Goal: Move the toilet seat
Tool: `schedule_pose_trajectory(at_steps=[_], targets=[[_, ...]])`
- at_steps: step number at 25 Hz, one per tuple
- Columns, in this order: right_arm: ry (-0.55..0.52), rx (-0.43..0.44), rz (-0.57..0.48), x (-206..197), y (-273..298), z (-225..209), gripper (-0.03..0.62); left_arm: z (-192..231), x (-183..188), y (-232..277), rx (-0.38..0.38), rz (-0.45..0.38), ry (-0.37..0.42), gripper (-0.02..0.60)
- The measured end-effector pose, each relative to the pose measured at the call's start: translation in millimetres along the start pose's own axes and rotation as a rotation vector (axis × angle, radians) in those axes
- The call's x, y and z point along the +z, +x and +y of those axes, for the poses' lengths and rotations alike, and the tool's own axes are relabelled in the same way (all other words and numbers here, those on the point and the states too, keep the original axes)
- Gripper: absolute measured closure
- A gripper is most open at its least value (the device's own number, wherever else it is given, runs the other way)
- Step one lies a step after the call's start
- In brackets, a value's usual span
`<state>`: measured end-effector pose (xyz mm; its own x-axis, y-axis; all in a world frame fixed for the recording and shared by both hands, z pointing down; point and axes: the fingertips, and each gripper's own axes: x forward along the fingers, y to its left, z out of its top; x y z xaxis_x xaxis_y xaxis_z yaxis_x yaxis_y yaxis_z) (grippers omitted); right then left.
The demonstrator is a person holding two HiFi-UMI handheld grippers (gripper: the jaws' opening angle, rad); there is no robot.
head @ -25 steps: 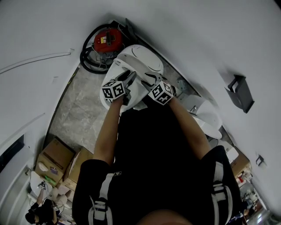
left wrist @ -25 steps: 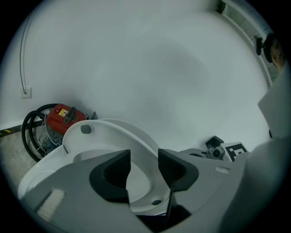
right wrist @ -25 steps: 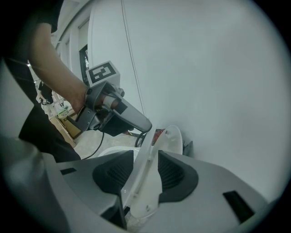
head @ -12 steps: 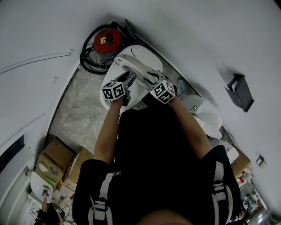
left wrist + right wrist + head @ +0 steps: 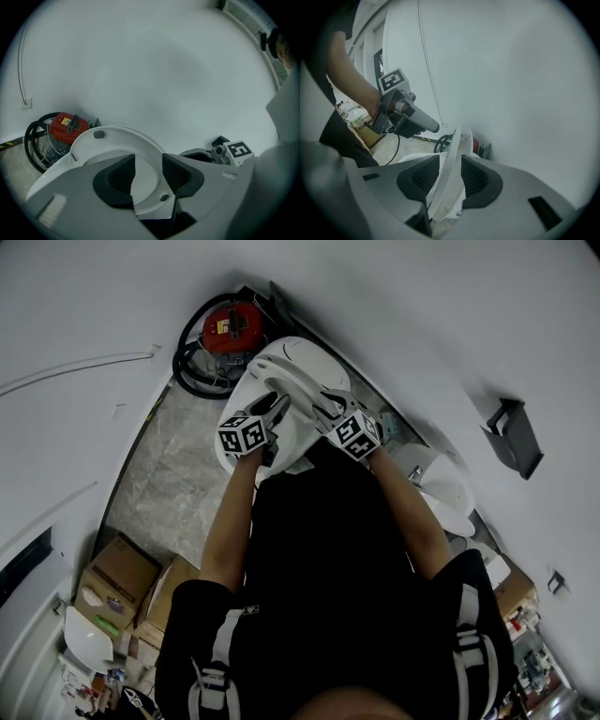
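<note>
Now both grippers are on the toilet seat (image 5: 117, 140), which is lifted off the toilet (image 5: 292, 362) and stands steeply tilted. Left gripper (image 5: 148, 160): jaws fairly wide, seat ring fills the gap, both ribbed pads (image 5: 123, 174) meet it. The seat's underside faces this camera, and two small bumpers are visible on it. Right gripper (image 5: 450, 162): jaws narrower, closed on the seat's rim, which is seen edge-on as a thin white band running up between the pads (image 5: 474, 177). From the head view, the two grippers sit side by side over the front of the toilet, with their marker cubes towards the person. A red vacuum cleaner (image 5: 230, 324) with a coiled black hose (image 5: 186, 371) stands against the wall just behind the toilet. Grey stone floor (image 5: 178, 474) to the left. Cardboard boxes (image 5: 117, 577) well apart, lower left of the head view.
</note>
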<state>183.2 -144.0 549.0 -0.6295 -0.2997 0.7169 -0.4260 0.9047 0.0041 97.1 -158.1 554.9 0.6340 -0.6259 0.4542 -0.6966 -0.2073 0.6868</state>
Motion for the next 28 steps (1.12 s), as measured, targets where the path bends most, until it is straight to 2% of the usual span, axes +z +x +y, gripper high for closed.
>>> schedule_pose_trajectory(at_steps=[8,14,17,19,23,28], targets=[[0.022,-0.020,-0.022,10,-1,3,0.457,2,5,-15,0.004,-0.016,0.030,0.416],[0.043,-0.039,-0.026,10,-4,7,0.471,3,4,-29,0.006,-0.022,0.075,0.451],[0.054,-0.044,-0.031,12,-5,11,0.489,1,4,-36,0.012,-0.015,0.134,0.471],[0.060,-0.042,-0.033,11,-5,14,0.534,1,7,-43,0.032,-0.022,0.195,0.492],[0.066,-0.038,-0.031,12,-4,23,0.585,4,14,-58,0.087,-0.047,0.321,0.566],[0.081,-0.052,-0.022,12,-5,27,0.591,5,16,-73,0.085,-0.048,0.377,0.583]])
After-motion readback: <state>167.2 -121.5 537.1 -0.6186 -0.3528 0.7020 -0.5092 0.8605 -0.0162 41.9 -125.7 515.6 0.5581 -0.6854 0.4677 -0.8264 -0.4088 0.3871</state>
